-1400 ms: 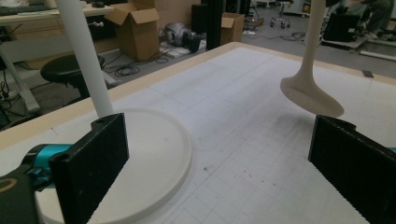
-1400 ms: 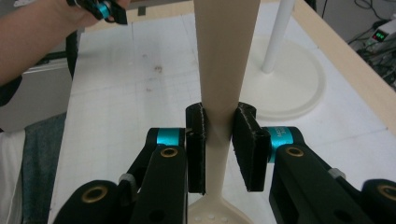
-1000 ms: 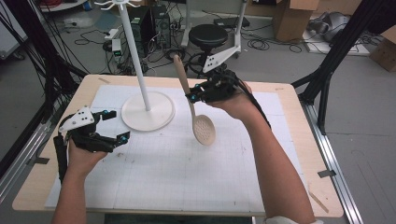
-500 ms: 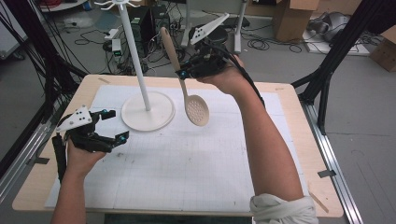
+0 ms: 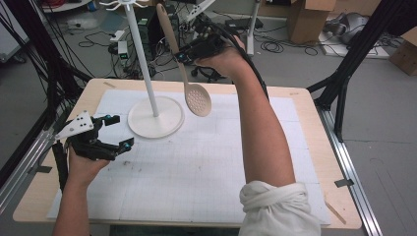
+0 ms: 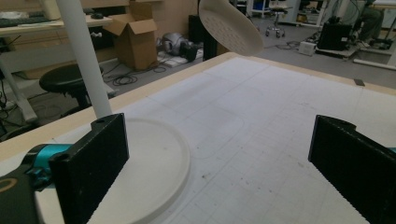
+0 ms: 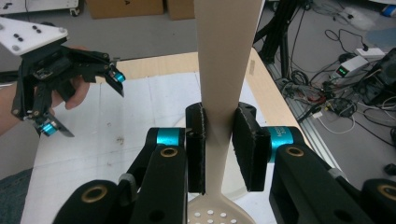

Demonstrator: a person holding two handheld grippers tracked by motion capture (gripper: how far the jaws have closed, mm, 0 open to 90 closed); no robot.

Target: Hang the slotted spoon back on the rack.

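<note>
A beige slotted spoon [image 5: 195, 97] hangs high over the table's far side, bowl down, handle pointing up beside the white stand's pole [image 5: 141, 54]. My right gripper [image 5: 188, 54] is shut on its handle [image 7: 224, 70], jaws pressed on both sides. The spoon's perforated bowl [image 6: 231, 28] shows at the top of the left gripper view. The white stand's round base [image 5: 155, 117] rests on the table's far left part. My left gripper [image 5: 117, 132] stands open low over the table's left side, close to the base [image 6: 154, 163], with nothing between its jaws.
A white gridded mat [image 5: 196, 167] covers most of the wooden table [image 5: 314, 128]. Hooks [image 5: 123, 5] top the stand. Cardboard boxes [image 5: 310, 14], cables and black frame legs [image 5: 344, 83] surround the table on the floor.
My right gripper has lifted the spoon higher and carried it left toward the top of the stand. The left gripper has stayed in place, open.
</note>
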